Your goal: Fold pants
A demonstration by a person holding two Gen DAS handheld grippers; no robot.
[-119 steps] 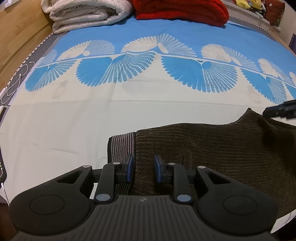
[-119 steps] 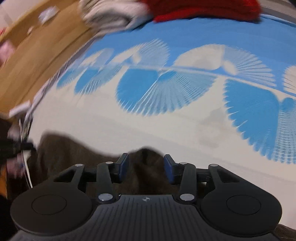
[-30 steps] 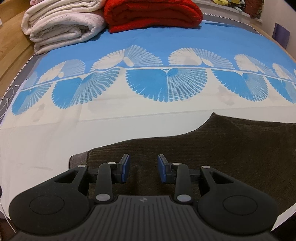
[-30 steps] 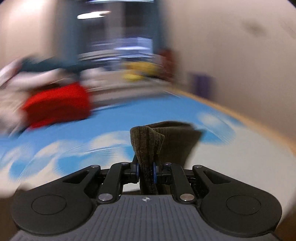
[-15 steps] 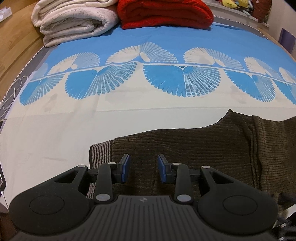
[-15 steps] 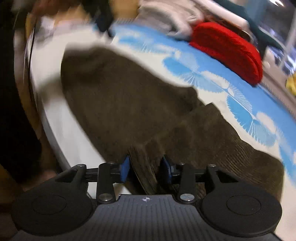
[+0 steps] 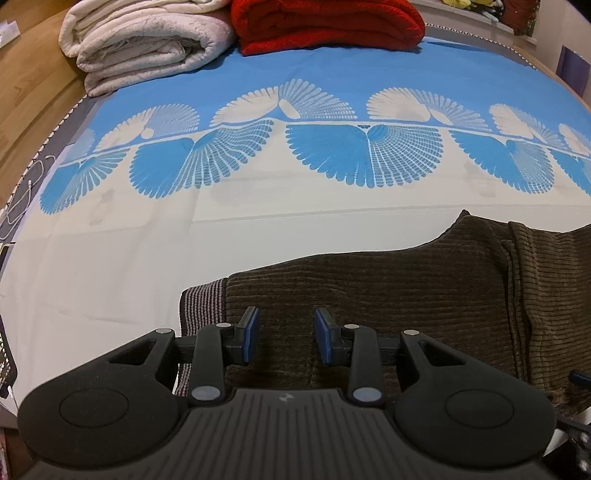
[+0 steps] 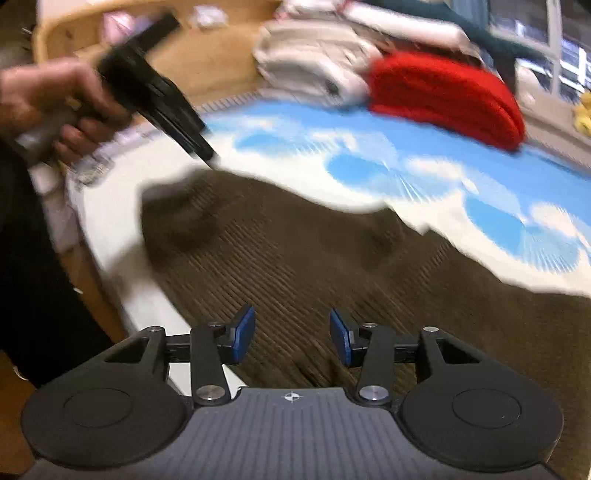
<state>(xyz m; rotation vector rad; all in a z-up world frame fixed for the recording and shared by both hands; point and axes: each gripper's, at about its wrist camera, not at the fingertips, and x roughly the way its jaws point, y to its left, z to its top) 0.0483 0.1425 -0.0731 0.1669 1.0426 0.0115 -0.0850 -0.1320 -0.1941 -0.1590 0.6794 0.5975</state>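
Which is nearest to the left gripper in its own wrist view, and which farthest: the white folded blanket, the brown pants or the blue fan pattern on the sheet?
From the left gripper:
1. Brown pants, directly beneath it.
2. Blue fan pattern, mid-bed, ahead.
3. White folded blanket, far end, left.

Left wrist view sits close above the brown pants [image 7: 388,291], facing steeply down and across the bed [image 7: 110,258] toward the red blanket [image 7: 328,22]. Right wrist view looks lower across the same pants, blurred, sharing the blanket and the left hand-held gripper [image 8: 210,157].
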